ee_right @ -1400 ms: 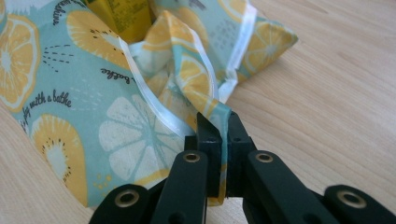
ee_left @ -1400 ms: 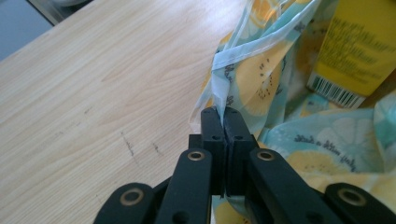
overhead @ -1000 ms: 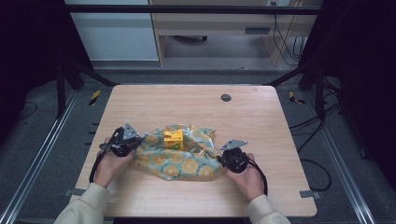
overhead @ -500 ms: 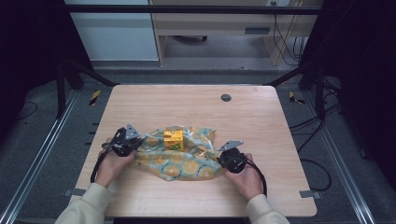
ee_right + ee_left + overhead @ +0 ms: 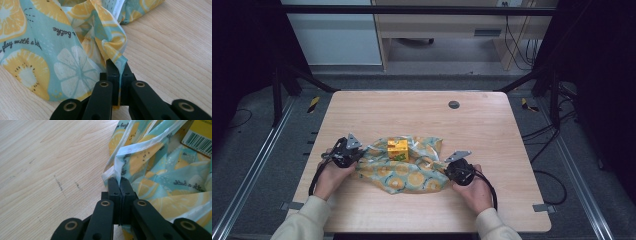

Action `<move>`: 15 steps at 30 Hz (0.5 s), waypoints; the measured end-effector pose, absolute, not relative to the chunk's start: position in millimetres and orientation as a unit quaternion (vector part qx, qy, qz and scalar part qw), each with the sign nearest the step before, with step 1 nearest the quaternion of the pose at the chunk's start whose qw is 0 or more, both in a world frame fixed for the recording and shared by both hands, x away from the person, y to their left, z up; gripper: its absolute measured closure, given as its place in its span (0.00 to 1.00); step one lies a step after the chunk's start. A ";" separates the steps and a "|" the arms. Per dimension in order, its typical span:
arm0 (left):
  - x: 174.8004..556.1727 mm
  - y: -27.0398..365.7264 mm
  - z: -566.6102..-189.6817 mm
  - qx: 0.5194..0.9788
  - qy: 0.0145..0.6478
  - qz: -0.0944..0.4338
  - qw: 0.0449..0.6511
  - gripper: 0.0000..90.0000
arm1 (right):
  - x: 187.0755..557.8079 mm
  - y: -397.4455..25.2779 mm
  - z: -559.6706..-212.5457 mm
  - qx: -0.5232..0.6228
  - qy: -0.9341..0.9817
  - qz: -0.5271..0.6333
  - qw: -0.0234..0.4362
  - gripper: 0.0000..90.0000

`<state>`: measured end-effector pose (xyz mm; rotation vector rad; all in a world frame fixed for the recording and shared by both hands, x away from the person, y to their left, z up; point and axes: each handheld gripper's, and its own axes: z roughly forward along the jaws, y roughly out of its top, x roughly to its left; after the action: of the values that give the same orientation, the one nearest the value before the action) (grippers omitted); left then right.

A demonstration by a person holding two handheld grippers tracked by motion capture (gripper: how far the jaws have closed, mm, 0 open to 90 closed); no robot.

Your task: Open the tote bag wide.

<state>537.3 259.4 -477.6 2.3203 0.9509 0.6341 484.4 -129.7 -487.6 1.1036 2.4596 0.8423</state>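
Note:
A teal cloth printed with yellow citrus slices (image 5: 404, 170) lies crumpled near the table's front. A small yellow box (image 5: 397, 149) rests on the cloth's far side; its barcode corner (image 5: 200, 138) peeks out in the left gripper view. My left gripper (image 5: 354, 152) is shut on the cloth's left edge, the white hem (image 5: 117, 171) pinched between its jaws. My right gripper (image 5: 451, 167) is shut on the cloth's right corner (image 5: 117, 60), which rises out of the jaws in a fold.
The wooden table (image 5: 422, 115) has a round grommet (image 5: 454, 104) at the far right. Bare wood stretches beyond the cloth and along the front edge. Dark frame posts and floor cables surround the table.
Both grippers have drawn slightly inward and forward with the cloth edges still held; the cloth has bunched up a little more around the yellow box.

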 end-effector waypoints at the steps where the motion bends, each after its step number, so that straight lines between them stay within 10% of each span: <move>1: 537.5 259.7 -477.7 0.864 0.353 0.235 0.272 1.00 | 484.2 -129.6 -487.6 0.386 0.860 0.294 0.158 1.00; 15: 539.5 261.2 -480.7 0.866 0.354 0.232 0.266 1.00 | 483.1 -129.2 -487.8 0.383 0.863 0.291 0.152 1.00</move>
<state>539.5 261.2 -480.7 2.3385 0.9561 0.6268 483.1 -129.2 -487.8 1.0991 2.4774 0.8335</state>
